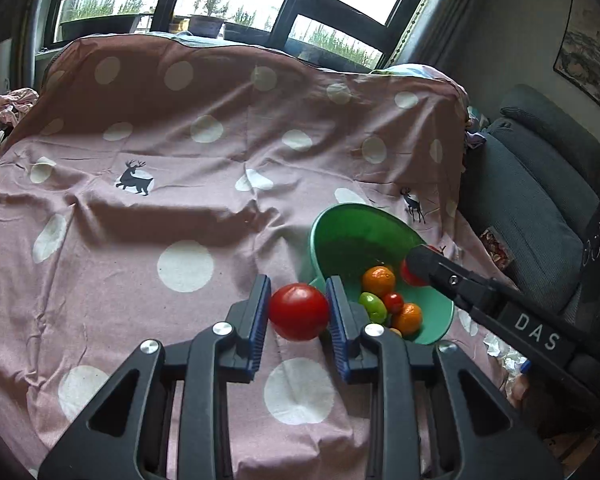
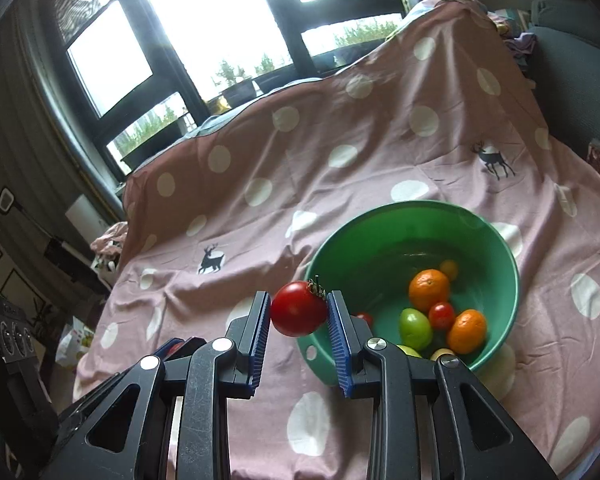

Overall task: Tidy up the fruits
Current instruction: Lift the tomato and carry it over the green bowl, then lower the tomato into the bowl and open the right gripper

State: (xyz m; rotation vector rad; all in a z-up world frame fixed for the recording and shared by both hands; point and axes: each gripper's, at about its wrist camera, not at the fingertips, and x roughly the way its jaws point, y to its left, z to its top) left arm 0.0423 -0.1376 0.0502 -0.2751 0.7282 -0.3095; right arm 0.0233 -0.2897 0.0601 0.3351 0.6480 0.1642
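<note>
My left gripper (image 1: 299,298) is shut on a large red tomato (image 1: 299,312), held just left of a green bowl (image 1: 352,236). In the bowl lie two oranges (image 1: 378,280), a green fruit (image 1: 373,307) and a small red tomato (image 1: 393,302). My right gripper (image 2: 299,300) is shut on a second red tomato (image 2: 296,310), which has a dried stem, by the near left rim of the bowl (image 2: 380,240). From the left wrist view, the right gripper (image 1: 420,264) reaches over the bowl's right rim. The left gripper's tip (image 2: 180,346) peeks in at the lower left.
A pink cloth with white dots and deer prints (image 1: 180,168) covers the table and a raised back. A grey sofa (image 1: 540,184) stands to the right, with windows behind. Crumpled white paper (image 1: 500,352) lies at the cloth's right edge.
</note>
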